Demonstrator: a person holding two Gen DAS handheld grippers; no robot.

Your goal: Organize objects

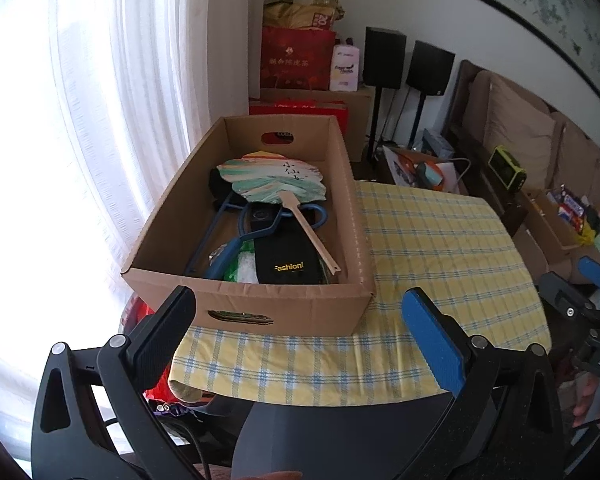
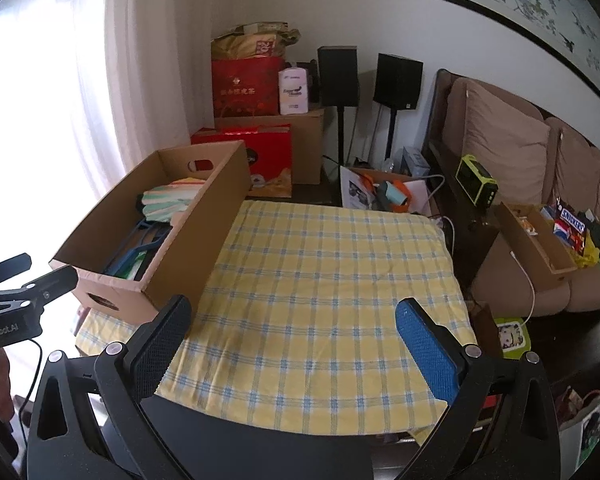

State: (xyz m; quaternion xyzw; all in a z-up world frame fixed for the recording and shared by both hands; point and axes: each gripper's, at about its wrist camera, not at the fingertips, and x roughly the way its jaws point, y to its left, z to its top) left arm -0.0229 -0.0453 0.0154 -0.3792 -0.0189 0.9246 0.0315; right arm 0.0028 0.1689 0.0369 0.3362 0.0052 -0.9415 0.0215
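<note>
Both the left gripper (image 1: 296,312) and right gripper (image 2: 294,322) are hovering with jaws released and empty, the cardboard box (image 2: 188,240) sitting filled at ten o'clock on the checked worktop (image 2: 332,280), so packing is looking finished and nothing is calling for a grasp.

Each claw is built from a matte black frame with triangular cut-outs and silver round screws at the pivots. On the left claw (image 1: 298,316) one textured black pad and one blue pad (image 1: 434,342) are fitted; the right claw (image 2: 294,326) is matched (blue on the same side). White lettering "GenRobot.AI" is printed on the left body, with a black cable (image 2: 34,376) attached.
</note>
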